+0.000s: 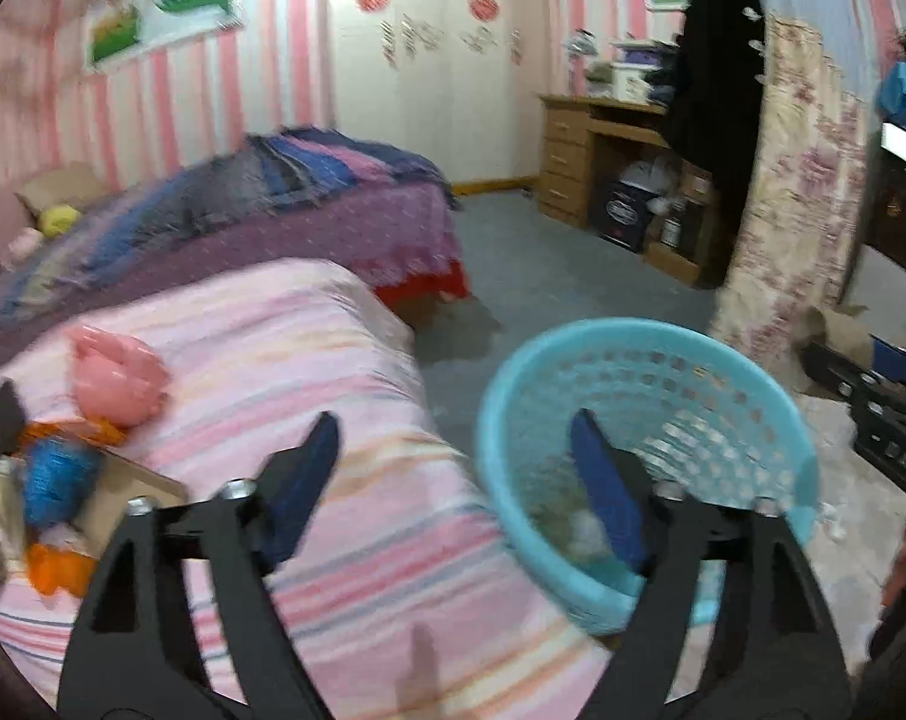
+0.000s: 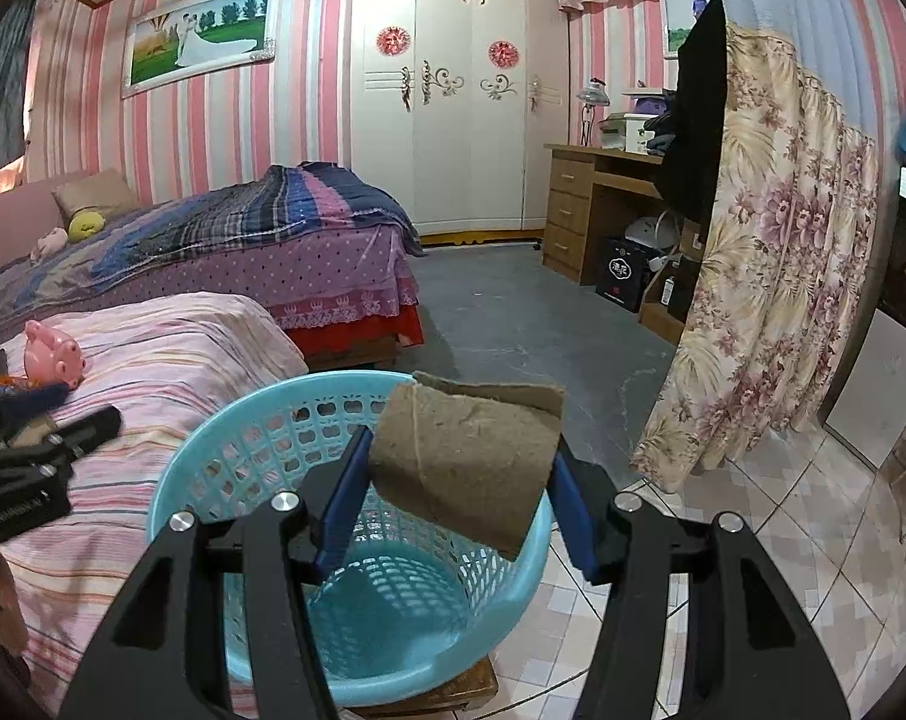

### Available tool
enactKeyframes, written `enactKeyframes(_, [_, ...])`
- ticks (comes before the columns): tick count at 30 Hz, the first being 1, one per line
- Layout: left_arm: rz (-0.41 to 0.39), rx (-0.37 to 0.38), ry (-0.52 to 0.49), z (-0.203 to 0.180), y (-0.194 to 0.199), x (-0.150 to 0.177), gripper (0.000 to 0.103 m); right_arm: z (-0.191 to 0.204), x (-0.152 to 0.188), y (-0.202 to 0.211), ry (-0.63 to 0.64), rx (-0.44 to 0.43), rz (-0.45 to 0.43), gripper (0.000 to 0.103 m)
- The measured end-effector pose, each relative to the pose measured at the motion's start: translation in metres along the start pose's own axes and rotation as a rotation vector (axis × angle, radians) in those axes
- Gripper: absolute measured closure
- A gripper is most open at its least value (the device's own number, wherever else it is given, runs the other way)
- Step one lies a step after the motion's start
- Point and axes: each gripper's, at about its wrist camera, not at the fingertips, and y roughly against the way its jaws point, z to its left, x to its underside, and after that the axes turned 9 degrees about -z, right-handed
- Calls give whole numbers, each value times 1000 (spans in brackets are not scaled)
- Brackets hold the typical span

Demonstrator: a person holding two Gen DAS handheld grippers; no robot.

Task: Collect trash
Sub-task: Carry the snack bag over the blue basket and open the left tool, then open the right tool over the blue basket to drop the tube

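Observation:
My right gripper (image 2: 460, 468) is shut on a brown cardboard tube (image 2: 465, 456) and holds it above the blue plastic basket (image 2: 213, 480). The basket also shows in the left wrist view (image 1: 501, 420), with some pale scraps at its bottom. My left gripper (image 1: 453, 480) is open and empty, over the edge of the pink striped bed (image 1: 363, 510) beside the basket. More trash lies at the bed's left: a blue crumpled wrapper (image 1: 57, 480), orange bits (image 1: 57, 570) and a cardboard piece (image 1: 129, 492).
A pink pig toy (image 1: 117, 372) lies on the striped bed (image 2: 171, 348). A second bed with a purple cover (image 2: 243, 240) stands behind. A wooden desk (image 2: 579, 210) and a floral curtain (image 2: 771, 276) are at the right. The basket stands on a wooden stool (image 2: 453, 690).

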Motion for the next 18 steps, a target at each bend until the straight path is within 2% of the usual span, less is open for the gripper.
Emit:
enactKeyframes(2, [-27, -51, -13, 8, 5, -4, 14, 2, 1, -2, 3, -2, 2, 47])
enactKeyframes(6, [-51, -105, 12, 27, 14, -7, 7, 7, 4, -7, 3, -7, 5, 46])
enactKeyframes(11, [-73, -174, 23, 52, 28, -2, 6, 20, 12, -14, 13, -18, 20, 46])
enactKeyframes(16, [-73, -193, 79, 80, 42, 3, 6, 34, 14, -18, 36, -29, 27, 46])
enactKeyframes(17, [-73, -198, 86, 85, 44, 3, 6, 36, 13, -18, 37, -31, 27, 43])
enactKeyframes(18, [-73, -204, 90, 90, 47, 4, 6, 37, 12, -18, 37, -31, 24, 32])
